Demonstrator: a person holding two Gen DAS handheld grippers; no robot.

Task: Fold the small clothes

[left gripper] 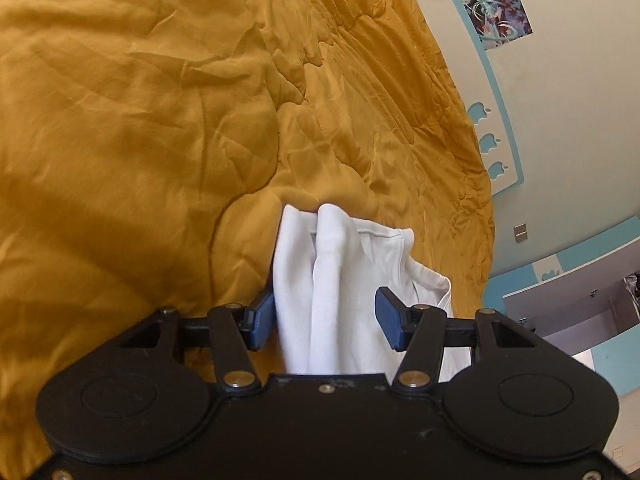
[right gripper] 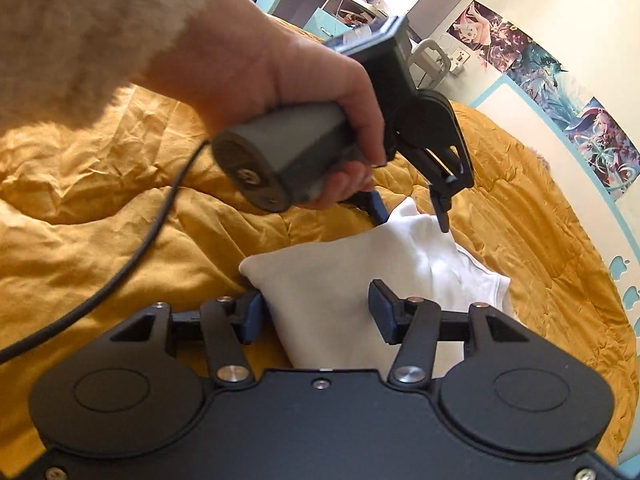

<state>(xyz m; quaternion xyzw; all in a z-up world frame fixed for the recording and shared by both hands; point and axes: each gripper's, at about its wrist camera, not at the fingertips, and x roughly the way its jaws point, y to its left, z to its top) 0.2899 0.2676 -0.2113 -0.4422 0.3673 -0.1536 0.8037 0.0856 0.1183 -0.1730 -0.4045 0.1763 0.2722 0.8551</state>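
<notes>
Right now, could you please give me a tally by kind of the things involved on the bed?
White cotton garment, bunched on the mustard-yellow quilted bedspread: 1
Black handheld grippers with blue-padded fingers, left gripper and right gripper, both open around the garment: 2
Black cable trailing over the bedspread: 1
Bedspread: 1
Total: 5

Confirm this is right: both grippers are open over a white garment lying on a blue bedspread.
One thing is off: the bedspread is mustard yellow, not blue, as both wrist views show. Blue appears only on the wall trim and finger pads. The rest holds: the left gripper and right gripper are open, with the white garment between their fingers on the bed.
</notes>
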